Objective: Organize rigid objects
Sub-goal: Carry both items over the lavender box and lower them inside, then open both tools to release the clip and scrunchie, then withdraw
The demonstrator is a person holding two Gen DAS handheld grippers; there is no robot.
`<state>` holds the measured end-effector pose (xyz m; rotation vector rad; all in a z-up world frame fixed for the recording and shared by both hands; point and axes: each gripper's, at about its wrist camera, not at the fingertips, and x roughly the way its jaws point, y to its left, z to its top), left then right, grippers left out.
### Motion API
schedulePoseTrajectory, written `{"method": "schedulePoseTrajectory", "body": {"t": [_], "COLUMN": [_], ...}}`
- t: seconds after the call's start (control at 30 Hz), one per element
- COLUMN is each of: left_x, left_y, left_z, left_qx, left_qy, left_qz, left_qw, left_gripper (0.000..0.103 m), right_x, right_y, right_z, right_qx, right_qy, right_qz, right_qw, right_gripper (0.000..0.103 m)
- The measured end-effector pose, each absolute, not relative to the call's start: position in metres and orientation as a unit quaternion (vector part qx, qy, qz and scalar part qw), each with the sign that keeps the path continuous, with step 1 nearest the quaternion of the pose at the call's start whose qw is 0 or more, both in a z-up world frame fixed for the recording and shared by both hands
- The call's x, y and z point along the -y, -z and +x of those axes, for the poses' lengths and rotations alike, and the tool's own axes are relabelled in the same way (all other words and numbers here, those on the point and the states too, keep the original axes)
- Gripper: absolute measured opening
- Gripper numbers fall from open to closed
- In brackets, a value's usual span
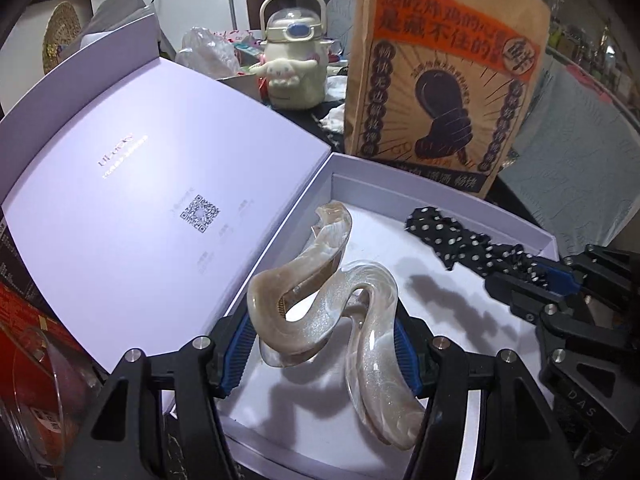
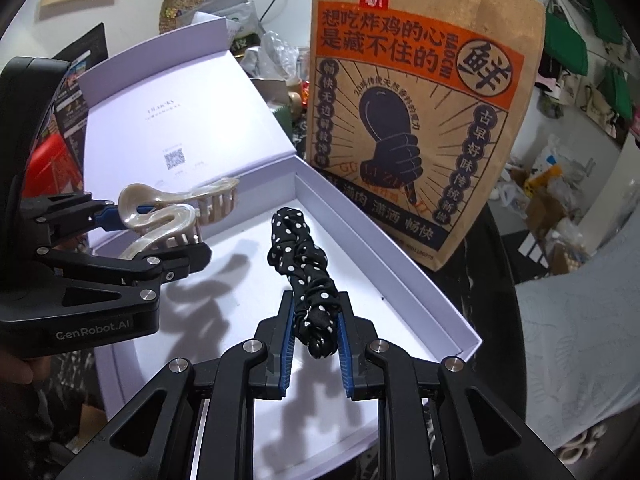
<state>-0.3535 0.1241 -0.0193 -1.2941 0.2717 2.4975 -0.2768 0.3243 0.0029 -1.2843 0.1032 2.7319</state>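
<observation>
While gripped over a shallow white cardboard box point(image 2: 460, 334), two hair accessories, one per claw.

Left claw point(image 1: 324, 344), ribbed blue pads point(image 1: 240, 344) pressed on a pearly beige, glossy, S-curved plastic hair clip point(image 1: 320, 300), comb teeth visible from the right wrist view, hanging above the matte box floor. Right claw point(image 2: 314, 334), nearly pressed together, pinching a black white-dotted fabric scrunchie point(image 2: 304, 256), crinkled and stretched into a rope shape over the box interior. Behind the box: its smooth pale lilac hinged lid point(image 1: 140, 184) propped open, plus an upright brown kraft paper bag point(image 2: 420, 120) with orange and navy print.
</observation>
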Motion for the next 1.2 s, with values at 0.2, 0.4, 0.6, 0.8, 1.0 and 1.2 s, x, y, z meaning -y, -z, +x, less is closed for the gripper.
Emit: {"method": "schedulePoseTrajectory", "body": {"t": [0.2, 0.4, 0.6, 0.8, 1.0, 1.2], "left_x": [-0.129, -0.128, -0.131, -0.131, -0.131, -0.127], "left_y": [0.024, 0.025, 0.012, -0.004, -0.020, -0.038], "left_z": [-0.348, -0.349, -0.334, -0.322, -0.309, -0.297], "left_qx": [-0.119, -0.101, -0.110, -0.117, -0.119, -0.116], "left_qy": [-0.873, -0.861, -0.871, -0.883, -0.891, -0.900], "left_qz": [-0.453, -0.472, -0.455, -0.432, -0.415, -0.396], "left_qw": [0.141, 0.161, 0.149, 0.142, 0.138, 0.139], "left_gripper": [0.060, 0.061, 0.083, 0.084, 0.084, 0.085], "right_x": [-0.325, -0.328, -0.329, -0.328, -0.325, -0.319], "right_y": [0.002, 0.002, -0.002, -0.011, -0.024, -0.040], "right_z": [-0.278, -0.274, -0.266, -0.256, -0.247, -0.234], "right_qx": [-0.027, -0.033, -0.030, -0.029, -0.024, -0.020], "right_qy": [-0.898, -0.892, -0.891, -0.894, -0.899, -0.905], "right_qz": [-0.434, -0.443, -0.442, -0.434, -0.423, -0.408], "right_qw": [0.070, 0.082, 0.095, 0.103, 0.110, 0.115], "right_gripper": [0.019, 0.034, 0.043, 0.043, 0.043, 0.043]}}
